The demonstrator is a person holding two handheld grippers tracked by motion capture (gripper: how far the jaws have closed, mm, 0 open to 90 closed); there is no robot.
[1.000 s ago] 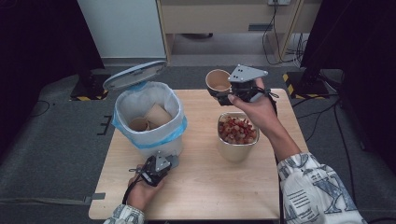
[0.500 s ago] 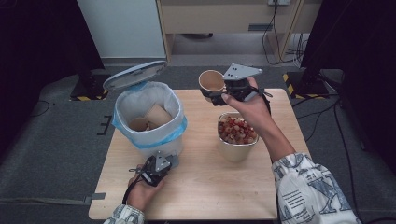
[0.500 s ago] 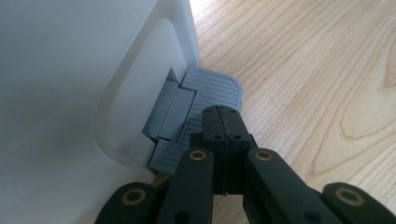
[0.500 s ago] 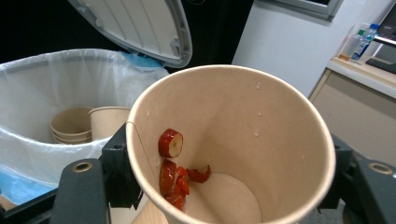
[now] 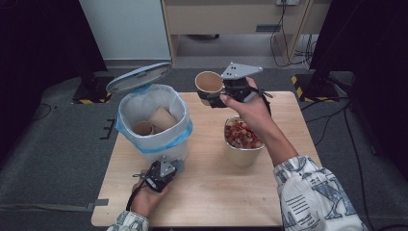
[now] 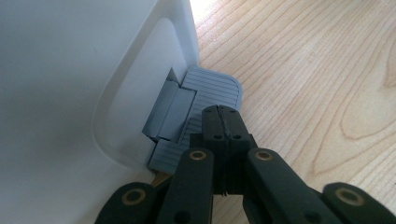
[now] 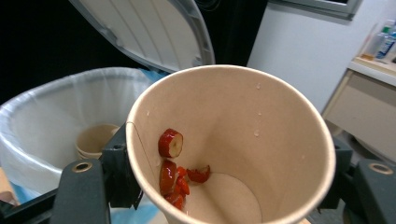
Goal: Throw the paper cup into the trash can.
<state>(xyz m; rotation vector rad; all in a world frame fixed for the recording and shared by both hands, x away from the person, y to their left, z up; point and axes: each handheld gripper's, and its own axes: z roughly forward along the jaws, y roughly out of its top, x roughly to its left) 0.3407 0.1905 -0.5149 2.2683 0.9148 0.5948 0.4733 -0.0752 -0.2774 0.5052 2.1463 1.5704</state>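
A: What colour is the paper cup (image 5: 209,83)?
B: Tan, with red fruit pieces (image 7: 175,175) inside.

A: And the pedal bin (image 5: 153,126)?
B: White, pale blue liner (image 5: 184,134), grey lid (image 5: 138,77) and ribbed grey pedal (image 6: 205,93).

A: The table (image 5: 284,103)?
B: Light wood grain. The sleeve (image 5: 317,197) is white with dark print.

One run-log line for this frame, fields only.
left gripper: shut, on bin pedal | right gripper: holds paper cup | lid: open

table (image 5: 207,192): light wood | tub (image 5: 243,144): red-and-pale pieces | floor (image 5: 53,154): grey
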